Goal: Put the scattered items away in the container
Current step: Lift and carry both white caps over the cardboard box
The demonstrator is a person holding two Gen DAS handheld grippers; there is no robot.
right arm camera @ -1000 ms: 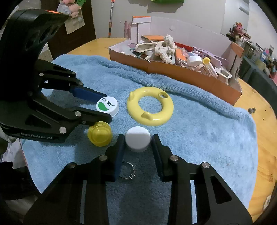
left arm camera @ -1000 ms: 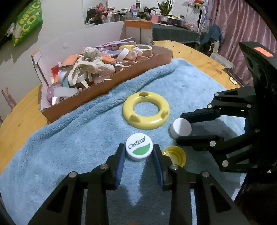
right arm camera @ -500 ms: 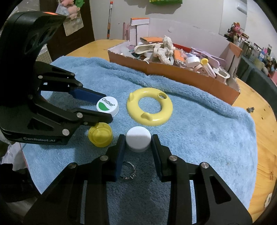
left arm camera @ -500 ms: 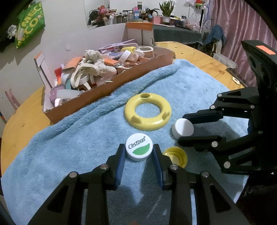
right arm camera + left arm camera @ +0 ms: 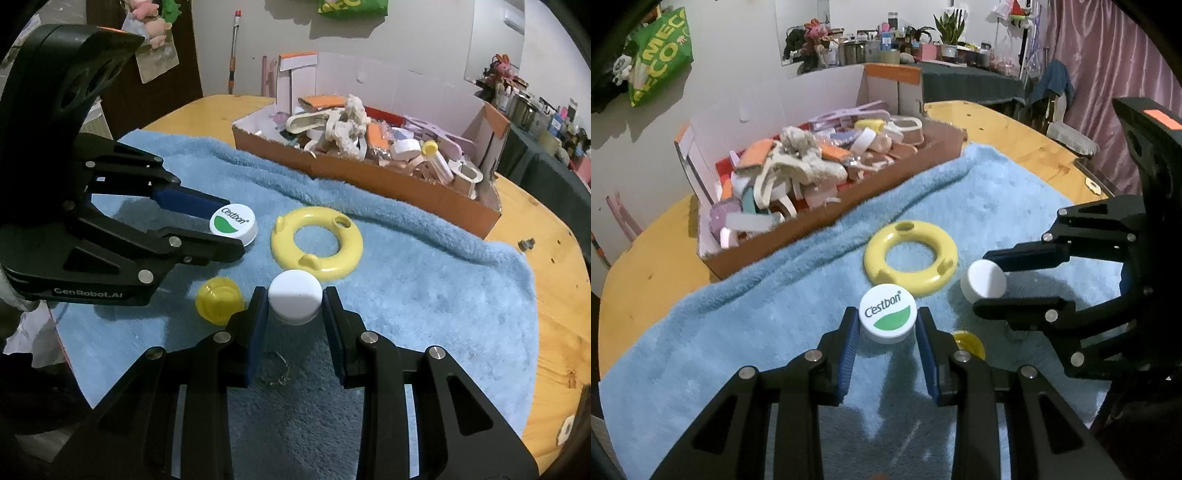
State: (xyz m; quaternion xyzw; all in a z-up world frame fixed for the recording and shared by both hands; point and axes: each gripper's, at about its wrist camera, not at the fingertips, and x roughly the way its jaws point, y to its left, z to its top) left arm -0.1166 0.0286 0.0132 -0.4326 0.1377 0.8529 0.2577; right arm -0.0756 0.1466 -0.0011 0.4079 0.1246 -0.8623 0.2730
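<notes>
Clamping our left gripper (image 5: 887, 325) on the white green-logo plastic cap (image 5: 887, 316) — right gripper (image 5: 294, 304) pinches the plain white round cap (image 5: 294, 301), both off the blue fleece towel (image 5: 738, 325).

Pretty dim indoor light from overhead, soft shadows on the blue towel (image 5: 1015, 206) under each hand-held gripper. Heavy fisheye bending, black corners, background clutter a bit soft.

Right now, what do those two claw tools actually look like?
Both are matte black plastic with silver screws and skeletal cut-out fingers lined with blue pads. The left gripper carries "GenRobot.AI" lettering and an orange sticker on top; the right gripper has an orange sticker too.
</notes>
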